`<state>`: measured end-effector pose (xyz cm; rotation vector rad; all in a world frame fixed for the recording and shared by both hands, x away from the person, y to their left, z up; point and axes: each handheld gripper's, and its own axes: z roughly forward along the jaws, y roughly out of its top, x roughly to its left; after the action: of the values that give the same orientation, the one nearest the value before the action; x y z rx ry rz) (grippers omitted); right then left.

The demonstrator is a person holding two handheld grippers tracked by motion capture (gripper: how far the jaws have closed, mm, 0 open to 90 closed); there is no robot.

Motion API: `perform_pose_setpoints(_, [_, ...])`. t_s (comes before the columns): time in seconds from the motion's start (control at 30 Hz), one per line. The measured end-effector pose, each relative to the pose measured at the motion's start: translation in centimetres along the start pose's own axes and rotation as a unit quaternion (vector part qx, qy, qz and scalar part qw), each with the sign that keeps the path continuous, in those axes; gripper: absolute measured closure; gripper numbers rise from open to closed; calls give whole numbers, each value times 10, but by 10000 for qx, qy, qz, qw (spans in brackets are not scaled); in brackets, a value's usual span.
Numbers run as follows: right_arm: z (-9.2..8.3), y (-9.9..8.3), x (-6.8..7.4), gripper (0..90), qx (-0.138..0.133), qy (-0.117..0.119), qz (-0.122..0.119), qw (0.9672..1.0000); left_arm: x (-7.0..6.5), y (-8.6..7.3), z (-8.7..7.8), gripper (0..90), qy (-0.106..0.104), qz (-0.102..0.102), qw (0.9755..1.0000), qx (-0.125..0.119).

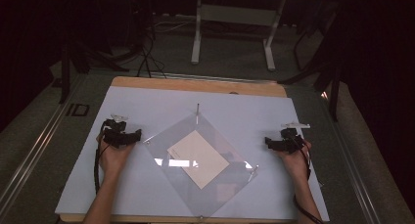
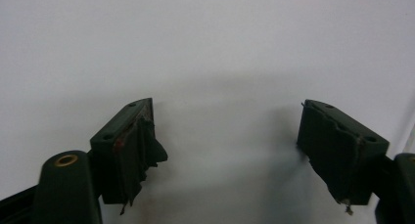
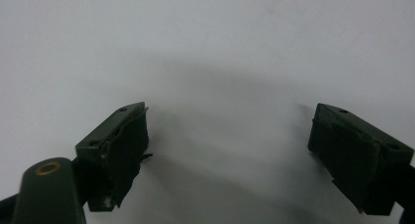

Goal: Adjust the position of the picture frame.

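A clear square plastic sheet (image 1: pixel 195 172), turned like a diamond, lies at the lower centre of the high view on the pale blue-white surface (image 1: pixel 244 111). A cream rectangular paper card (image 1: pixel 198 158) rests on its middle. The left gripper (image 1: pixel 128 136) sits at centre left, just beside the sheet's left corner; the right gripper (image 1: pixel 272 144) sits at centre right, near its right corner. Both grippers' fingers (image 2: pixel 134 155) stand wide apart, with nothing but bare surface between them.
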<state>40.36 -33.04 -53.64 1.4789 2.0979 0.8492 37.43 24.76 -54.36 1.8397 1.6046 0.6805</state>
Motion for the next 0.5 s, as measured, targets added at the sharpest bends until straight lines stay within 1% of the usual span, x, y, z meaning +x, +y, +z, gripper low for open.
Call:
perform_pose_setpoints(0.03, [0, 0, 0, 144, -11, 0, -7, 10000, 0, 0, -1, 270, 49, -4, 10000, -50])
perform_pose_setpoints(0.07, [0, 0, 0, 144, -11, 0, -7, 10000, 0, 0, -1, 349, 49, -4, 10000, -50])
perform_pose_setpoints(0.1, [0, -1, 0, 144, -38, -2, 1, 10000, -1, -1, -3, 349, 59, 89, 9999, -122])
perform_pose_setpoints(0.13, [0, -2, 0, 145, -71, 10, 6, 10000, -2, 0, -3, 427, 129, 167, 9997, -135])
perform_pose_setpoints(0.17, [0, -2, 0, 147, -83, 2, 1, 10000, -3, 0, -5, 425, 147, 219, 9995, -194])
perform_pose_setpoints(0.23, [0, -2, 0, 147, -73, -10, 2, 10000, -4, 2, -9, 430, -1, 231, 9993, -293])
perform_pose_setpoints(0.3, [0, -2, 1, 150, -70, -19, 7, 10000, -5, 4, -13, 436, -53, 298, 9989, -368])
perform_pose_setpoints(0.33, [0, -2, 1, 151, -72, -25, 12, 10000, -6, 5, -15, 436, -133, 311, 9986, -413])
perform_pose_setpoints(0.37, [-1, -2, 1, 167, -76, -42, 17, 10000, -6, 6, -18, 437, -179, 310, 9983, -456])
perform_pose_setpoints(0.4, [-2, -2, 2, 204, -87, -58, 28, 9999, -6, 7, -20, 436, -247, 324, 9980, -484])
perform_pose_setpoints(0.47, [-5, -1, 3, 334, -122, -12, -22, 9999, -7, 8, -23, 436, -382, 303, 9975, -518])
perform_pose_setpoints(0.5, [-6, -1, 3, 378, -125, 2, -41, 9999, -7, 9, -24, 436, -409, 319, 9972, -541])
